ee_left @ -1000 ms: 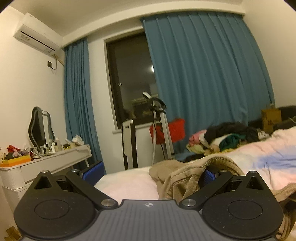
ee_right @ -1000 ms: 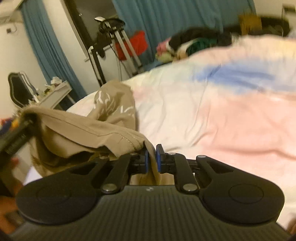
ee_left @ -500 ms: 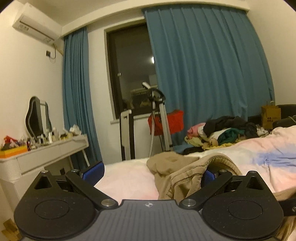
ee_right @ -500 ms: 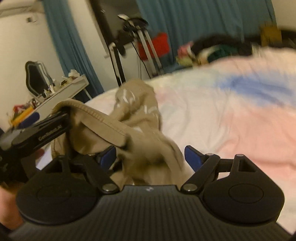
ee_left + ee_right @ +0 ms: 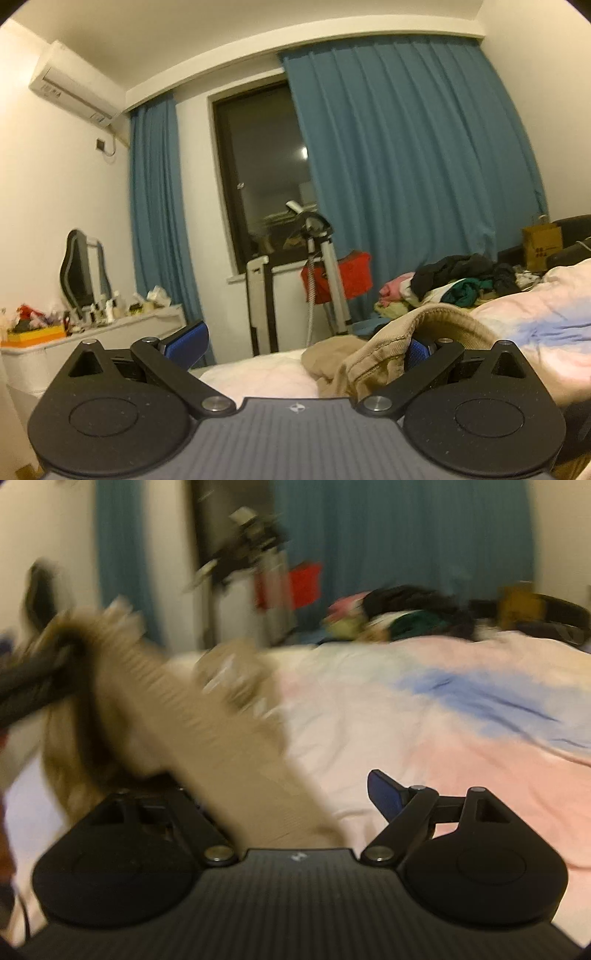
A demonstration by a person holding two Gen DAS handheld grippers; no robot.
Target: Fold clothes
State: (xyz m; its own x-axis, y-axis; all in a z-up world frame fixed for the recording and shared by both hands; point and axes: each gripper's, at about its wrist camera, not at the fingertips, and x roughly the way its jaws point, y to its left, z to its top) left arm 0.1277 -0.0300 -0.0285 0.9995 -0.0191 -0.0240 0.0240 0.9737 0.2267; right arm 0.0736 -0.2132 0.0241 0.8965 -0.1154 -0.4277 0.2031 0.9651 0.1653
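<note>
While blurred, tan garment (image 5: 207, 731) seemingly drapes spread right gripper (image 5: 291, 801)

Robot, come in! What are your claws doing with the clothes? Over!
Both claws open. Tan garment draped over left claw, lying across right claw. Nothing blocking.

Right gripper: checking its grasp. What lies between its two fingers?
In the right wrist view, the blurred tan garment drapes across the open right gripper, covering its left finger; bedding shows behind.
</note>
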